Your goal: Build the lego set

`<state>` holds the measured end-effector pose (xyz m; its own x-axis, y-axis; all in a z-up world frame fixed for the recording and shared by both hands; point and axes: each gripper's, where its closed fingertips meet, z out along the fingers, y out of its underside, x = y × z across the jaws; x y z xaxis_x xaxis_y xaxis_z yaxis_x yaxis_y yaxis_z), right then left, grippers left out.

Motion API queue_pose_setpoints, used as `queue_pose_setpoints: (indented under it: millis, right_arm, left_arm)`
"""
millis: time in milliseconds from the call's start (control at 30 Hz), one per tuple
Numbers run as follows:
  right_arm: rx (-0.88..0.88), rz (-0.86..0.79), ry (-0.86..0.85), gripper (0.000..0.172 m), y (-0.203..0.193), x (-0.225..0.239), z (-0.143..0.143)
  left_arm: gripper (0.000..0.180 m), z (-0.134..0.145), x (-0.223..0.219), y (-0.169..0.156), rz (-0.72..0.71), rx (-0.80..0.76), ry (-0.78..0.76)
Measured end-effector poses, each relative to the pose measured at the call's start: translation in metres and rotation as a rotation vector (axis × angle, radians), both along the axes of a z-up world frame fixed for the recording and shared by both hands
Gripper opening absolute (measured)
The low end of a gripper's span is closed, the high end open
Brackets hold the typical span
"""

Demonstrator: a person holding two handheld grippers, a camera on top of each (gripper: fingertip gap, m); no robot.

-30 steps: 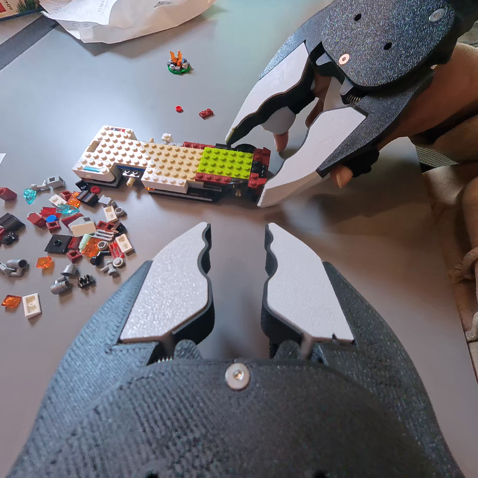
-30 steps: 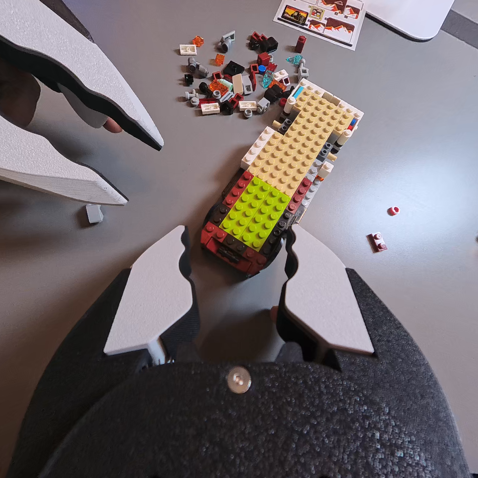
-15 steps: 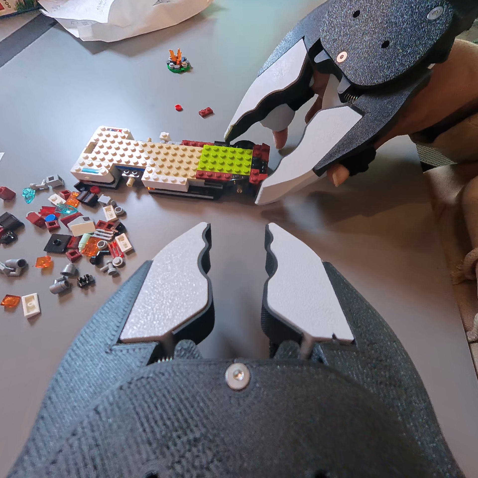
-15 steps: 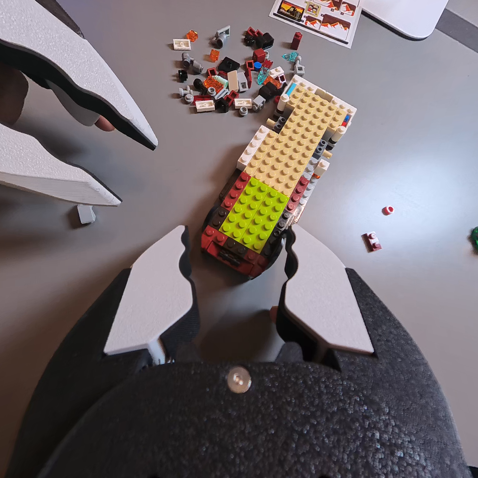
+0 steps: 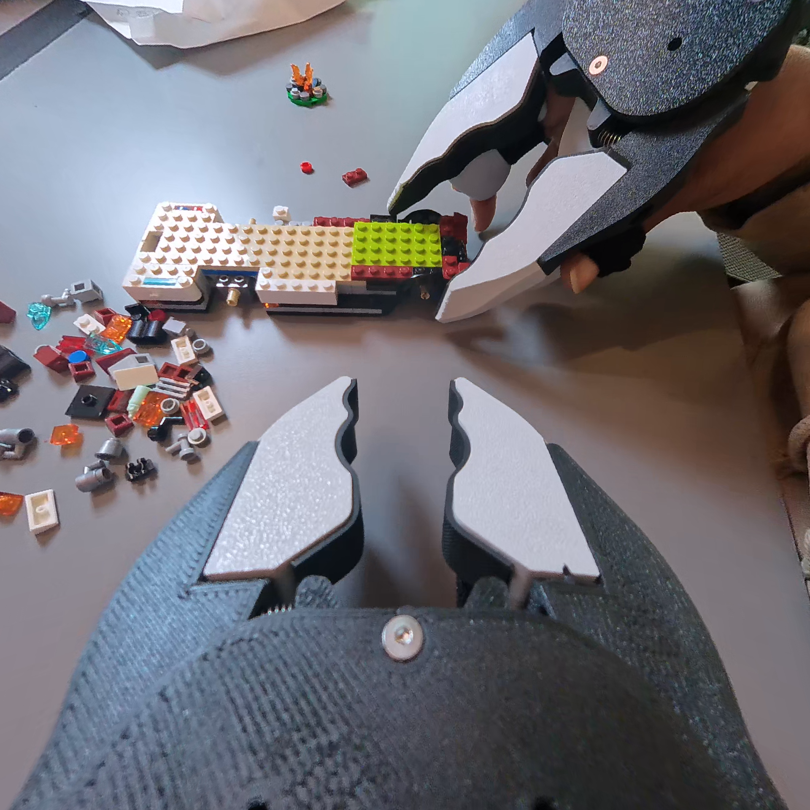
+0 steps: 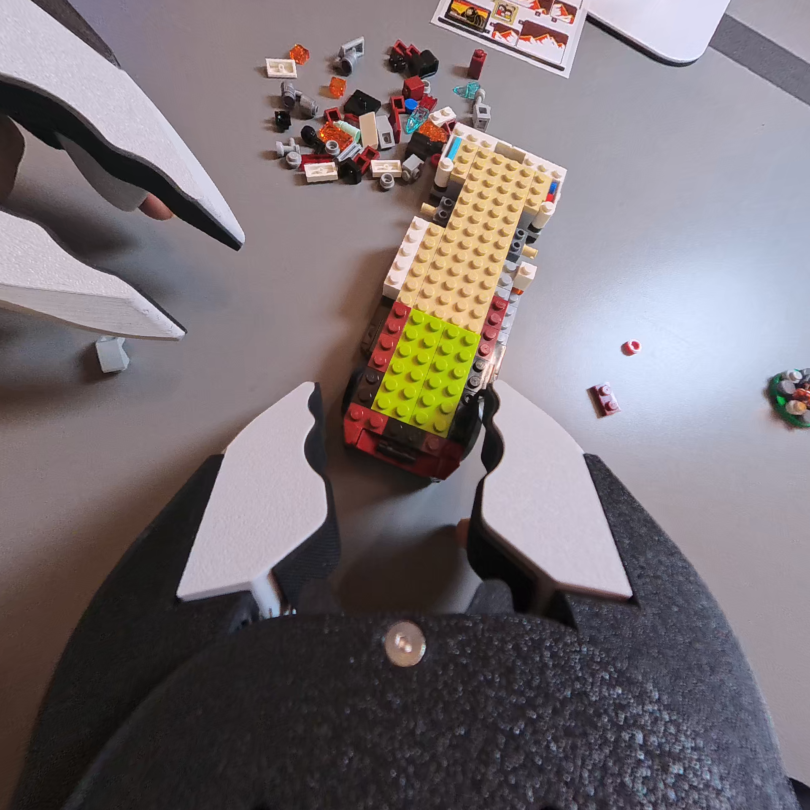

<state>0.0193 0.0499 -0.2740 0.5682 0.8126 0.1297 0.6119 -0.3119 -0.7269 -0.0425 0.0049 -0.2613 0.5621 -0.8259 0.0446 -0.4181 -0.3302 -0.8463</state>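
A long brick model (image 5: 285,250) with tan, white, lime and dark red plates lies on the grey table (image 5: 570,438). In the right wrist view the model's (image 6: 442,350) lime and dark red end sits between the fingers of my right gripper (image 6: 402,390). The right pad touches its side, the left pad stands off it, so the gripper is open. It also shows in the left wrist view (image 5: 416,263), straddling that end. My left gripper (image 5: 403,385) is open and empty over bare table in front of the model. It shows in the right wrist view (image 6: 210,289) at the upper left.
Several loose small pieces (image 5: 131,385) lie left of the model. A dark red plate (image 5: 354,176), a red stud (image 5: 307,166) and a green round piece with orange flames (image 5: 308,87) lie behind it. A small grey piece (image 6: 111,355) lies under my left gripper. A sticker sheet (image 6: 513,30) lies beyond the pile. The dark red plate (image 5: 354,176) is about 6 cm from my right fingertips. Seen from the right wrist view (image 6: 600,396) as well.
My right gripper has slid forward, so more of the model's lime end lies between its fingers. My left gripper has stayed open and hardly moved.
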Motion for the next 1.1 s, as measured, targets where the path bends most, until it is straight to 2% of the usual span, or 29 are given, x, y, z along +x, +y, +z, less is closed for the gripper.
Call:
queue_pose_setpoints:
  millis: [300, 567, 833, 1100]
  right_arm:
    - [-0.002, -0.02, 0.001, 0.071, 0.01, 0.007, -0.001]
    - [-0.022, 0.001, -0.005, 0.063, 0.013, 0.009, -0.002]
    - [-0.033, 0.026, -0.013, 0.063, 0.012, 0.013, -0.002]
    - [-0.018, 0.145, -0.029, 0.063, -0.002, 0.022, -0.003]
  left_arm:
    - [0.039, -0.003, -0.002, 0.003, 0.011, -0.015, -0.005]
    - [0.039, -0.006, -0.003, 0.004, 0.015, -0.028, -0.001]
    - [0.039, -0.008, -0.003, 0.005, 0.014, -0.032, 0.003]
    - [0.038, -0.007, -0.003, 0.006, 0.019, -0.027, -0.002]
